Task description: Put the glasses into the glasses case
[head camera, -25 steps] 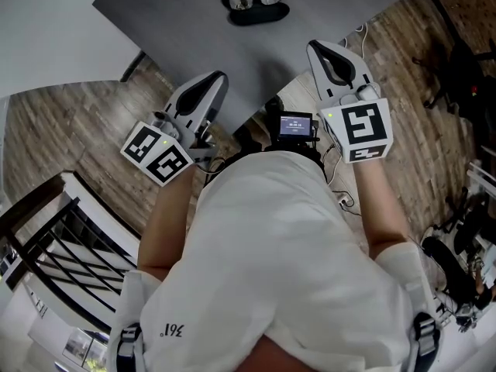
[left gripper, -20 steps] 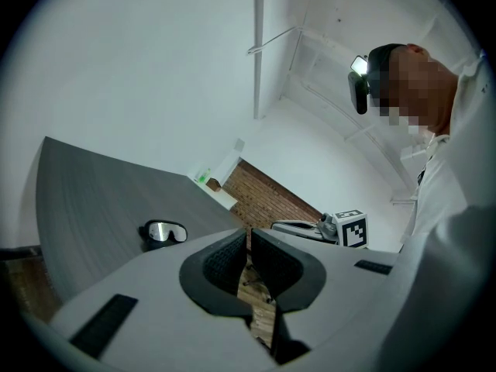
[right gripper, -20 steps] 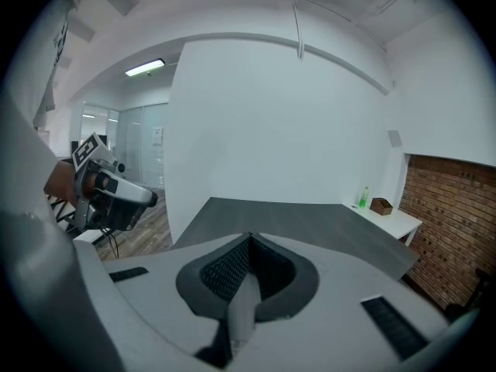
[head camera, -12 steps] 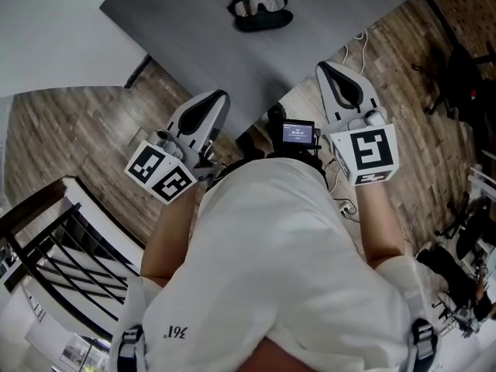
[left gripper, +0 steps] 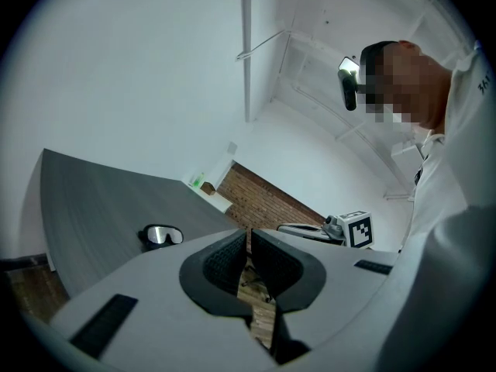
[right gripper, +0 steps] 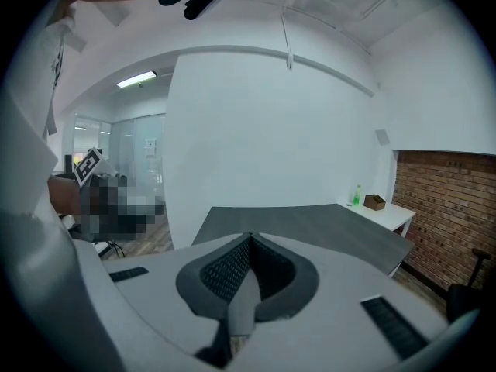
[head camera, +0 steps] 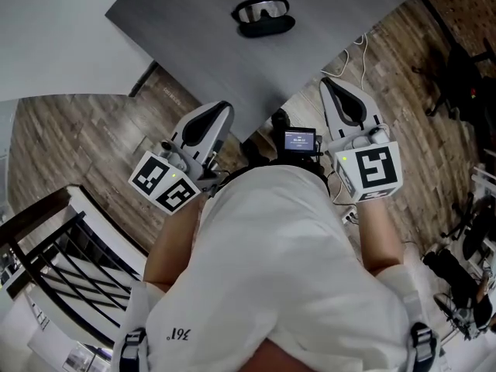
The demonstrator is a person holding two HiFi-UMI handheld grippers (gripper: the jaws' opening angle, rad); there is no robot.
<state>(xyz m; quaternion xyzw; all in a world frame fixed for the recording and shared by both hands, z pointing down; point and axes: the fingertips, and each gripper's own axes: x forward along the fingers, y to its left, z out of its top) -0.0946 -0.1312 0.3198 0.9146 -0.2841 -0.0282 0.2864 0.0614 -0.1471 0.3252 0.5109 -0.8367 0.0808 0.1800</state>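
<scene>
The glasses (head camera: 262, 8) have clear lenses and a dark frame. They rest on the black glasses case (head camera: 268, 27) at the far part of the grey table (head camera: 194, 45). The left gripper view shows them small, the glasses (left gripper: 161, 235) lying left of the jaws. My left gripper (head camera: 223, 107) is shut and empty, held over the floor just off the table's near edge. My right gripper (head camera: 327, 82) is also shut and empty, off the table's right corner. Both are well short of the case. The jaws meet in each gripper view, left gripper (left gripper: 248, 235) and right gripper (right gripper: 249, 240).
A small device with a screen (head camera: 300, 140) sits on the person's chest between the grippers. Cables (head camera: 358, 49) lie on the wood floor at right. A black railing (head camera: 54, 262) is at lower left. A white side table (right gripper: 380, 211) with a bottle stands by a brick wall.
Both shut grippers have drifted slightly along with the person. The head view has shifted, so the table and glasses sit a little lower in the picture.
</scene>
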